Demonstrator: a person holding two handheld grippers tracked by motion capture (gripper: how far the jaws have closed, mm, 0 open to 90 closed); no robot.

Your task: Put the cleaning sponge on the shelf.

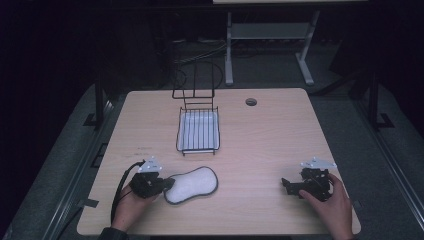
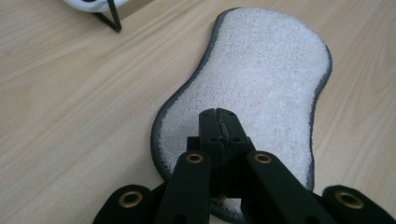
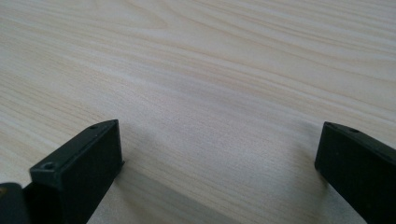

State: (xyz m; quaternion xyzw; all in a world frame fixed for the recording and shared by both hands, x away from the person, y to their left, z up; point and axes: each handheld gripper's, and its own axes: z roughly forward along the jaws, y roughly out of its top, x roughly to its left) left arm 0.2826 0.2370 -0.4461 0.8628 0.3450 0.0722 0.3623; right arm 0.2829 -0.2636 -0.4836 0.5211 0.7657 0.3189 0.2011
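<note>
No writing can be read anywhere. Nearest, the left gripper (image 1: 167,183) has its 2 jaws pressed together, tips over the near end of the white terry-cloth pad with a dark grey rim (image 1: 192,184); whether they pinch the cloth cannot be told. The right gripper (image 1: 286,184) stands wide apart over bare light wood table (image 3: 196,70), holding nothing. The left gripper view shows the pad's looped pile and waisted outline. In the high view the pad lies flat at the table's front left, long axis running from front left to back right. Beyond stands a black wire rack (image 1: 198,131) over a white tray.
</note>
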